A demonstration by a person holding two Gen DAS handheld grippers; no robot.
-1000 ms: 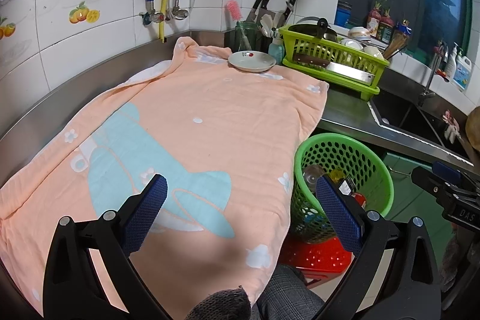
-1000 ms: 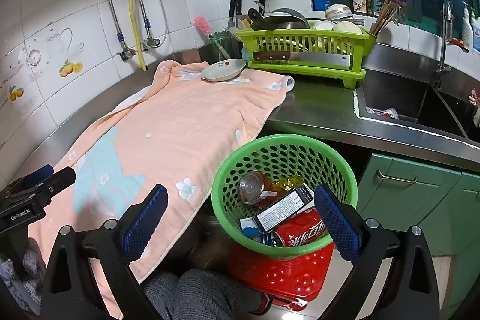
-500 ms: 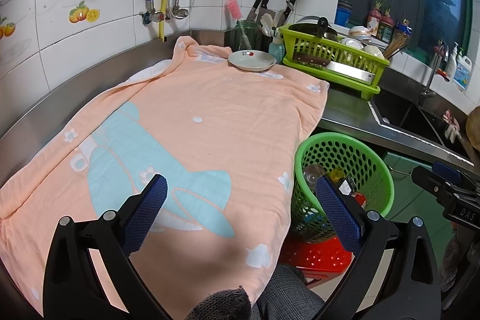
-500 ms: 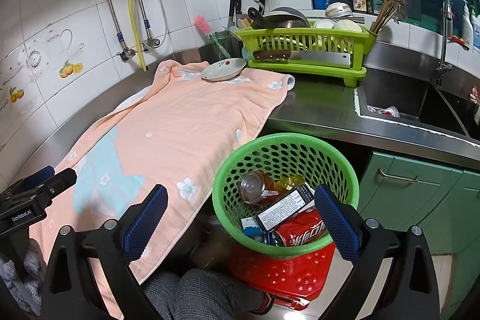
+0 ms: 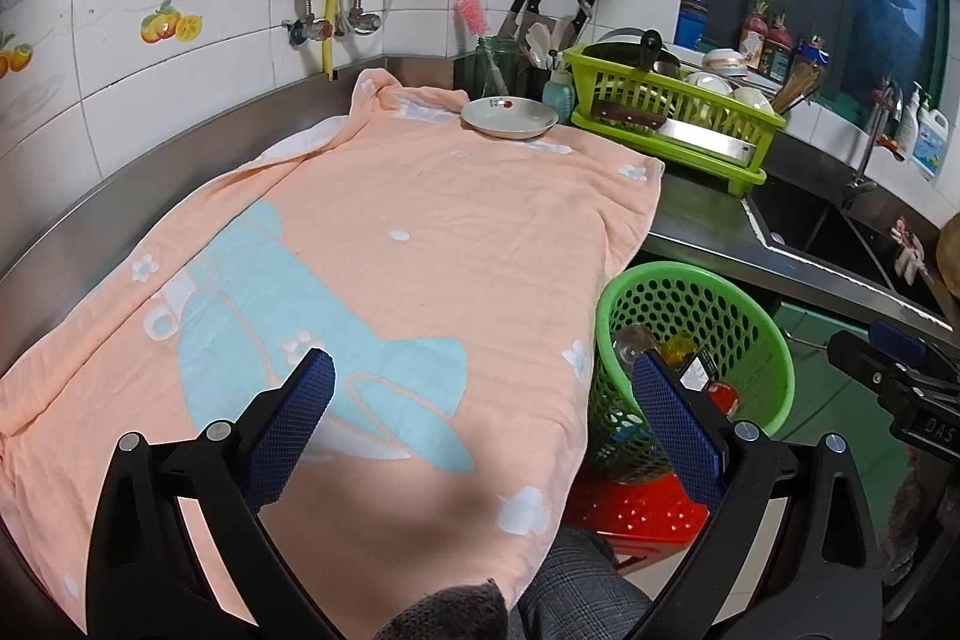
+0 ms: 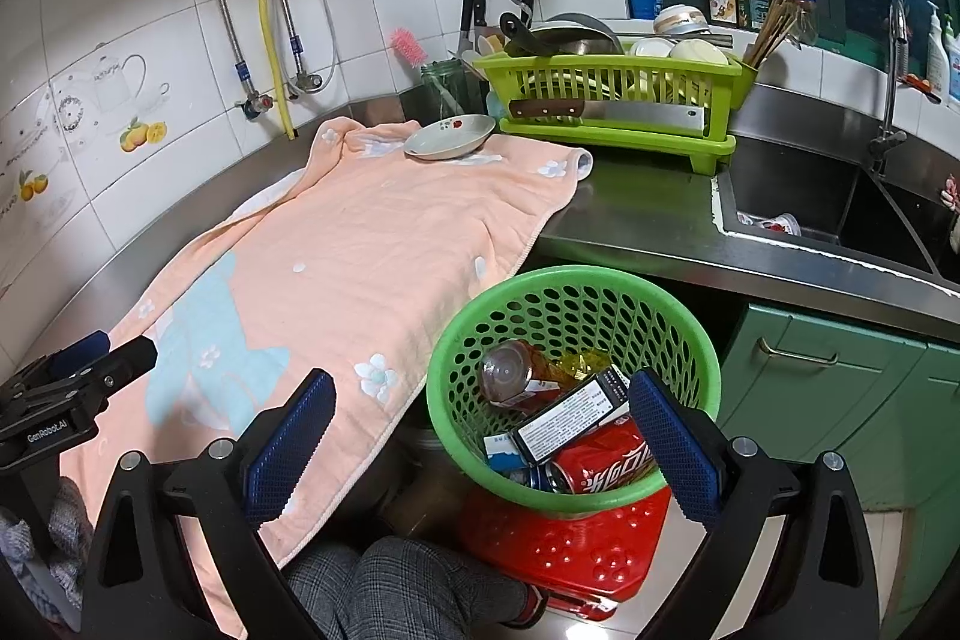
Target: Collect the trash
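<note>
A green perforated basket (image 6: 576, 289) (image 5: 720, 292) stands on a red stool (image 6: 570, 538) beside the counter. In it lie a red cola can (image 6: 606, 463), a clear bottle (image 6: 510, 370), a dark carton (image 6: 570, 421) and a yellow wrapper (image 6: 585, 361). My right gripper (image 6: 480, 430) hovers open just above and in front of the basket, with nothing between its fingers. Over the peach towel (image 5: 390, 244) (image 6: 372, 232), my left gripper (image 5: 483, 424) is open and empty too. No loose trash shows on the towel.
A white dish (image 5: 509, 117) sits at the towel's far end. Behind it are a green dish rack (image 6: 612, 100) with a cleaver, a knife holder and a brush. The sink (image 6: 828, 202) lies to the right, green cabinets (image 6: 840, 382) below. A person's checked trouser leg (image 6: 408, 586) is underneath.
</note>
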